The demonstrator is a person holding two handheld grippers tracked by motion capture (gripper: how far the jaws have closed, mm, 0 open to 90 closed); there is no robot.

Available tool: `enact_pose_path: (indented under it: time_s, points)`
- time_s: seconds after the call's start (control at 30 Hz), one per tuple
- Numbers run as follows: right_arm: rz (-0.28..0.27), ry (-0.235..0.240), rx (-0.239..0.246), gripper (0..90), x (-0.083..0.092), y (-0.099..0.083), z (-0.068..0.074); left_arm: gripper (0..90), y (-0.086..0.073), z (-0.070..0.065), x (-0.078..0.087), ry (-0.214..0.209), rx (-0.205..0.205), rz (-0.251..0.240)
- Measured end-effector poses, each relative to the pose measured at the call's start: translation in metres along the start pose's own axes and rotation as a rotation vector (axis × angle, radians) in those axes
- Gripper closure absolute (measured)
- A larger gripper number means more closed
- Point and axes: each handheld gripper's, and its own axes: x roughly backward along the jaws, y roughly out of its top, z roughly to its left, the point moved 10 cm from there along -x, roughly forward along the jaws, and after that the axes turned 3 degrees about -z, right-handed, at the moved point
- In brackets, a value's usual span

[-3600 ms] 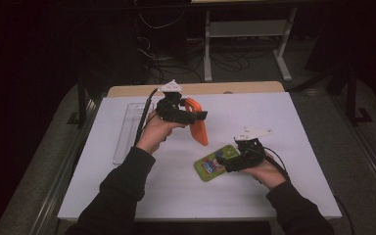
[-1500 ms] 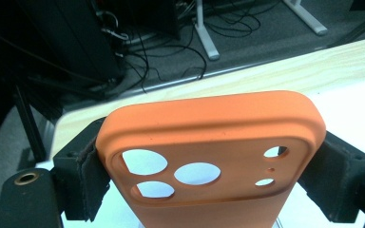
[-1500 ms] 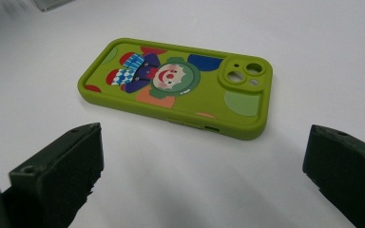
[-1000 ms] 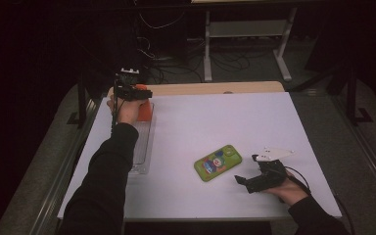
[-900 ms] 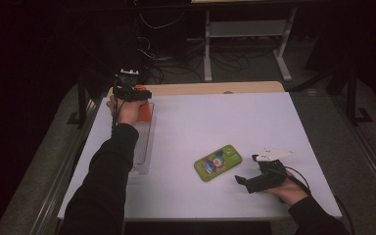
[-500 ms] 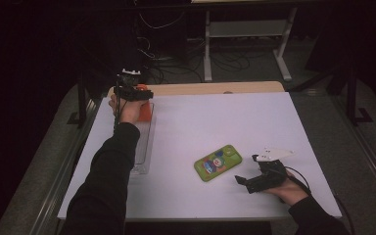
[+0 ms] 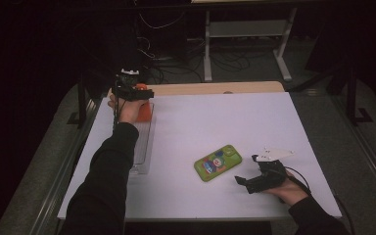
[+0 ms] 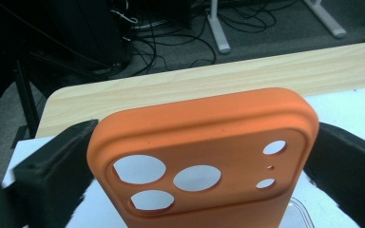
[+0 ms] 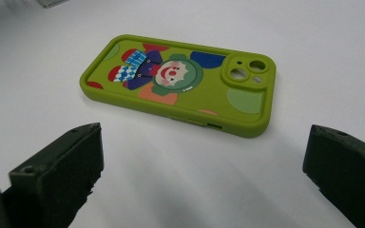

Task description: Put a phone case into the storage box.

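At the table's far left corner, over the clear plastic tray (image 7: 141, 152), the left gripper (image 8: 195, 156) has just been spreading its jaws around the soft orange phone case (image 8: 204, 161), its release nearly done, while the right gripper (image 9: 199, 175) rests wide open near the green clown-printed phone case (image 9: 180, 80), not yet picked up.

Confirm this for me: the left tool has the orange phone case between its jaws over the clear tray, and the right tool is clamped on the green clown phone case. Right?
Not quite. The right tool is open, and the green clown phone case lies flat on the white table ahead of its jaws, untouched, as the right gripper view shows. The left tool does have the orange phone case between its jaws over the clear tray.
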Motion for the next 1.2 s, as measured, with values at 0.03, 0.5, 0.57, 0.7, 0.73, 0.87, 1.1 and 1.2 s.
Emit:
enact_pose_path:
  time_s: [0.03,0.5,0.57,0.7,0.73,0.87,1.1,1.2]
  points:
    - [-0.001,0.001,0.001,0.0,0.0,0.0,0.0,0.0,0.0,0.0,0.001,-0.008,0.002,-0.001]
    - [0.003,0.0,0.006,0.0,-0.001,0.0,0.001,0.0,0.01,0.009,0.031,-0.113,-0.027,-0.032]
    - [0.005,-0.001,0.0,0.0,-0.001,0.0,0.002,0.0,0.01,0.01,0.039,-0.138,-0.046,-0.027]
    - [0.005,-0.002,0.002,0.0,-0.001,0.0,0.002,0.0,0.01,0.011,0.05,-0.176,-0.064,-0.025]
    - [0.003,0.0,0.003,0.0,-0.002,0.0,0.002,0.0,0.009,0.011,0.054,-0.186,-0.073,-0.022]
    - [0.006,0.0,0.007,0.0,-0.002,0.0,0.003,0.0,0.007,0.006,0.068,-0.241,-0.075,-0.024]
    - [-0.001,-0.003,0.0,0.0,-0.002,0.002,0.003,0.0,-0.003,-0.022,0.099,-0.376,-0.143,-0.043]
    - [-0.001,-0.003,0.0,0.0,-0.002,0.003,0.003,0.0,-0.012,-0.041,0.113,-0.44,-0.161,-0.05]
